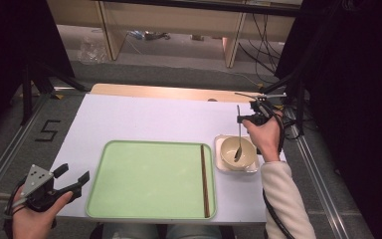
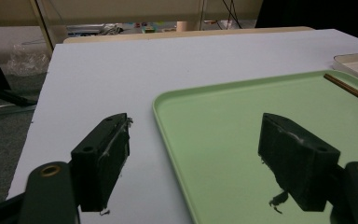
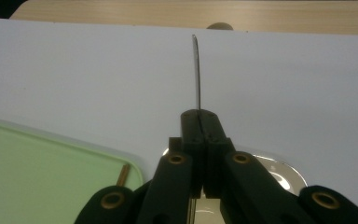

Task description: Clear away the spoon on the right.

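The right tongs (image 1: 244, 119) clamp the spoon (image 1: 238, 133) at mid-handle, its long axis hanging down into the bowl (image 1: 237, 152). Tray (image 1: 149, 179) lies leftward; the left tongs (image 1: 72, 180) gape empty.

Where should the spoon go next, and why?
Probably onto the green tray, beside the chopsticks. The right hand-held gripper is shut on the spoon, whose scoop hangs over the bowl, so carrying it across looks like the next small move.
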